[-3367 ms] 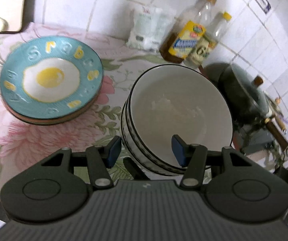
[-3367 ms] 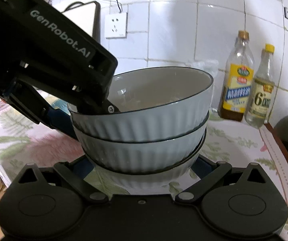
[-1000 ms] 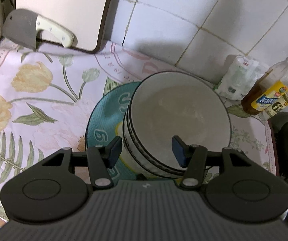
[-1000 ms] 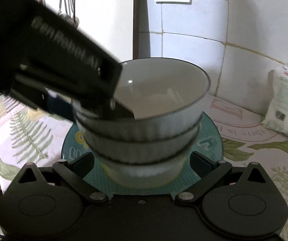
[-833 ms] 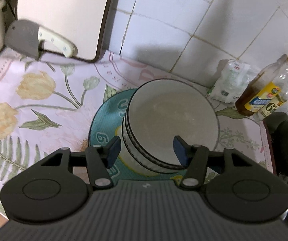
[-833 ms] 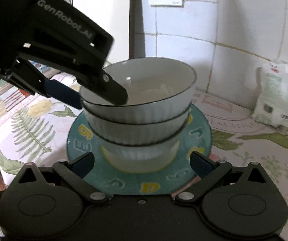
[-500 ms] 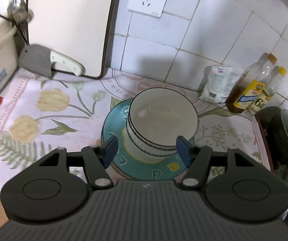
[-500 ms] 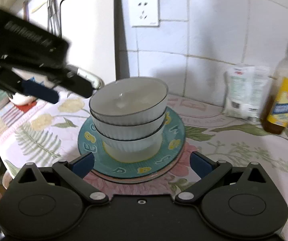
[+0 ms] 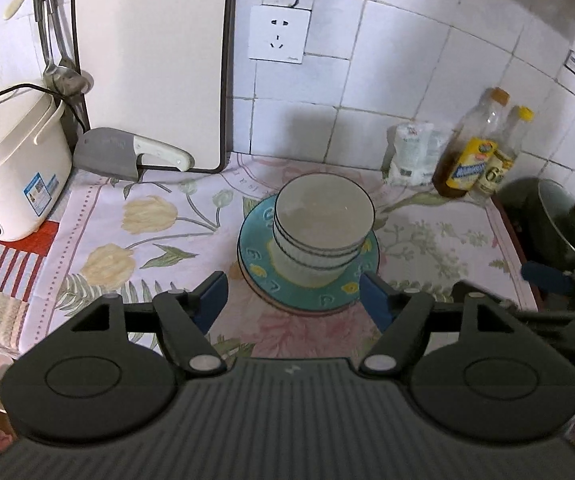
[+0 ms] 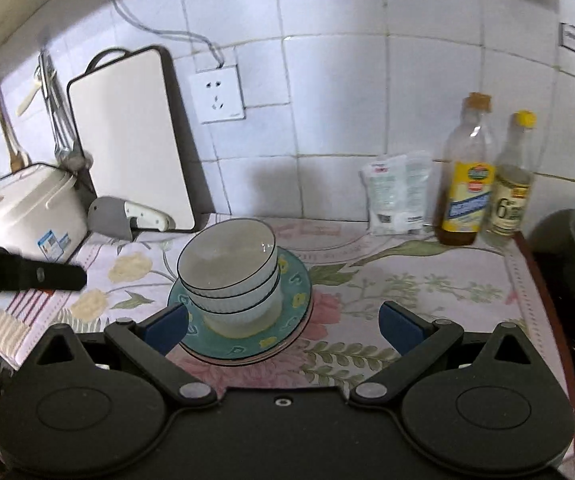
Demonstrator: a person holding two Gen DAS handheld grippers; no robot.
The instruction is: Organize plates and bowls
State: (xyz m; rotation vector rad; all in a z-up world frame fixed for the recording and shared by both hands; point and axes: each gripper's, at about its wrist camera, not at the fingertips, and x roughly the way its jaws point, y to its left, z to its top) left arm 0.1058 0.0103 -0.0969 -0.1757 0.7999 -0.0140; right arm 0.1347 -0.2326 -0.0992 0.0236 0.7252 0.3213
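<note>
A stack of three white ribbed bowls (image 9: 319, 232) with dark rims stands on a teal plate (image 9: 255, 276) with yellow letters, which lies on a pinkish plate underneath. The same stack (image 10: 231, 272) and plate (image 10: 295, 308) show in the right wrist view. My left gripper (image 9: 293, 300) is open and empty, pulled back above and in front of the stack. My right gripper (image 10: 283, 324) is open and empty, also back from the stack. A finger of the left gripper (image 10: 27, 274) shows at the left edge of the right wrist view.
A white cutting board (image 9: 151, 64) leans on the tiled wall with a cleaver (image 9: 127, 154) before it. A rice cooker (image 9: 7, 168) stands left. A white packet (image 9: 411, 156), two bottles (image 9: 471, 148) and a dark pot (image 9: 547, 224) stand right. A floral cloth (image 9: 147, 232) covers the counter.
The bowl stack was carried left and set down on the teal plate. Both grippers let go, opened wide and drew back and up from it.
</note>
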